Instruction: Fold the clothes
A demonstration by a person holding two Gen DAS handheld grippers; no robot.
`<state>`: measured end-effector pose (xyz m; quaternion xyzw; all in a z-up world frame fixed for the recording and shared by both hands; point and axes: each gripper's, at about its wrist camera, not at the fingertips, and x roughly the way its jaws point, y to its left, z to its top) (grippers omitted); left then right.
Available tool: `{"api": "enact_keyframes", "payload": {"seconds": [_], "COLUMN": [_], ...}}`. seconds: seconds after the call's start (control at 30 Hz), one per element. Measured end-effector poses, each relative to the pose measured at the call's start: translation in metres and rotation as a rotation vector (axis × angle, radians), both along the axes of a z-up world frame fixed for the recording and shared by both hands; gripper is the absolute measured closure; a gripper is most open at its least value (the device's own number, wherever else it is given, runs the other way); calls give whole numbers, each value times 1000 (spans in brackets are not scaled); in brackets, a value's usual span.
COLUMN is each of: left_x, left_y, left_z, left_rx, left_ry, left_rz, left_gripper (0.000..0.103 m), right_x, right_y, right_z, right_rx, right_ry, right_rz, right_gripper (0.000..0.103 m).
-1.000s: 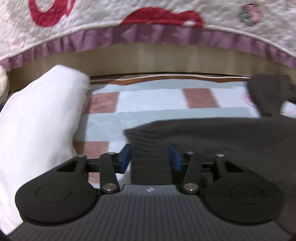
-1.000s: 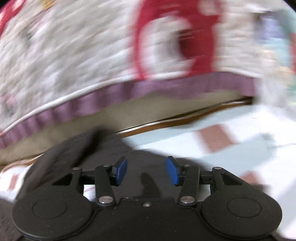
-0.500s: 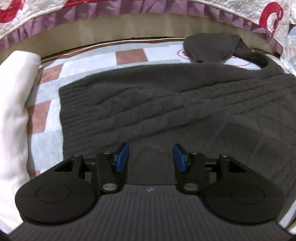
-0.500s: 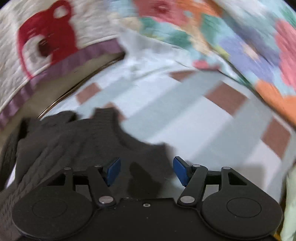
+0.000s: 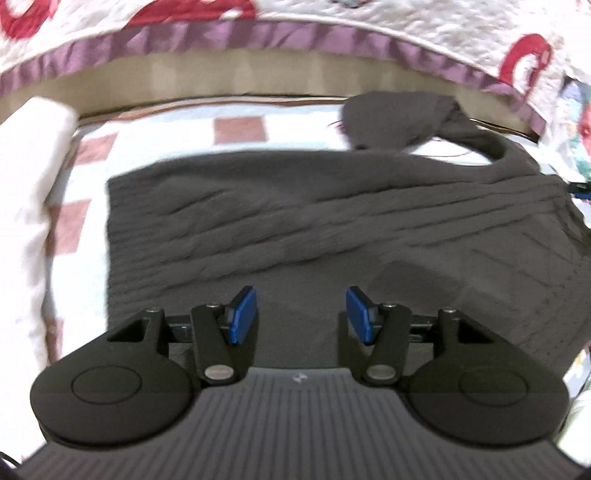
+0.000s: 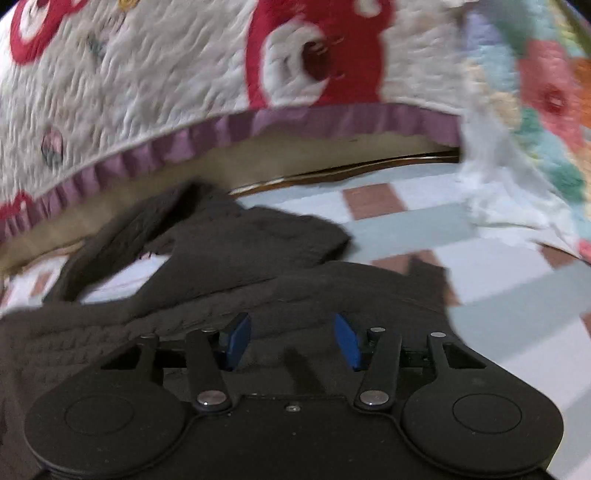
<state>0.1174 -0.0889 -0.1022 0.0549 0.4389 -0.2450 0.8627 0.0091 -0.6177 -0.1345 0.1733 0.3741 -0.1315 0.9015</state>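
A dark grey cable-knit sweater (image 5: 314, 221) lies spread flat on a checked sheet (image 5: 236, 129), one sleeve (image 5: 399, 118) folded back at the far right. My left gripper (image 5: 301, 314) is open and empty, hovering over the sweater's near part. In the right wrist view the sweater (image 6: 221, 266) lies bunched, a sleeve (image 6: 258, 232) draped toward the wall. My right gripper (image 6: 291, 339) is open over the sweater's edge, holding nothing.
A white folded cloth (image 5: 26, 177) lies along the left edge. A quilted cover with red prints and a purple frill (image 5: 258, 33) hangs at the back, also in the right wrist view (image 6: 295, 118). A colourful floral blanket (image 6: 546, 122) lies at right.
My left gripper pulled back slightly over the sweater and stayed open. My right gripper swung back left from the bare sheet to above the sweater's sleeve side; jaws narrowed a little.
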Motion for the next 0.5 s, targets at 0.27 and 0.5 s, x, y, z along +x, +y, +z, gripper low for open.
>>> {"api": "enact_keyframes", "payload": {"seconds": [0.27, 0.5], "left_x": [-14, -57], "left_y": [-71, -119], "left_z": [5, 8], "left_rx": [20, 2], "left_ry": [-32, 27], "left_rz": [-46, -143], "left_gripper": [50, 49], "right_x": [43, -9], "right_y": [-40, -74], "right_z": [-44, -30], "right_rx": [-110, 100], "right_ry": [35, -22], "right_rz": [-12, -140], "right_gripper": [51, 56]}}
